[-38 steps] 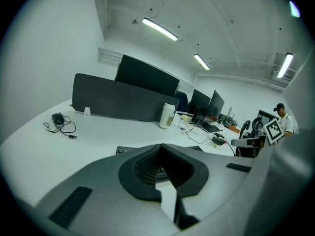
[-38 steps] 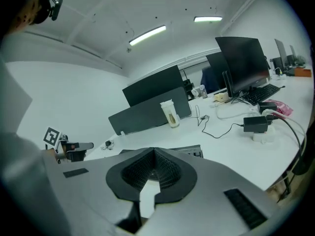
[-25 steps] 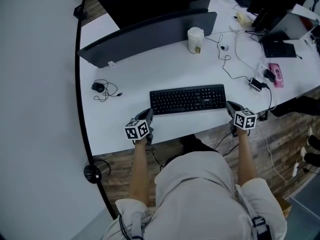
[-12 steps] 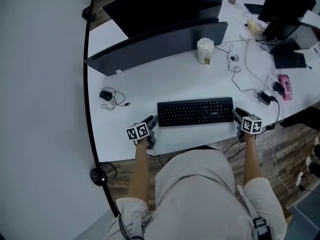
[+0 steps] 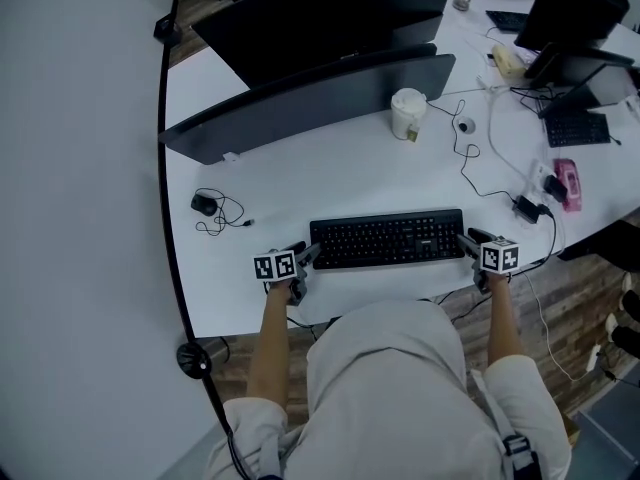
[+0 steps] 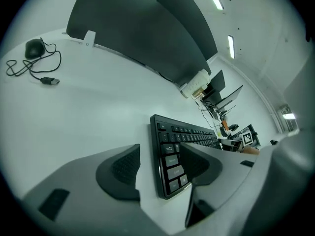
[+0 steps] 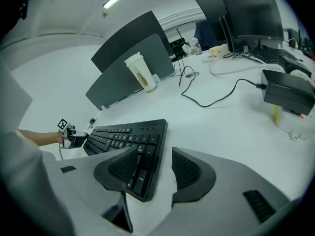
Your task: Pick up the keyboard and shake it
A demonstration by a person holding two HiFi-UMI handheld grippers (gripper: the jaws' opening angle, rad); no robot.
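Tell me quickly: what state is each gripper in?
Left gripper: open, just widened, keyboard end between jaws.
Right gripper: open, just widened, keyboard's other end between jaws.

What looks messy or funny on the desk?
Only the mouse on the desk's left side: its cable lies in a loose tangle with the plug free, connected to nothing. The keyboard lies straight and the cup stands upright.

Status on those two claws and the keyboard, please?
Left gripper, right gripper: jaws just opened, no grip. Keyboard flat on desk, ends between jaws. Cup well clear.
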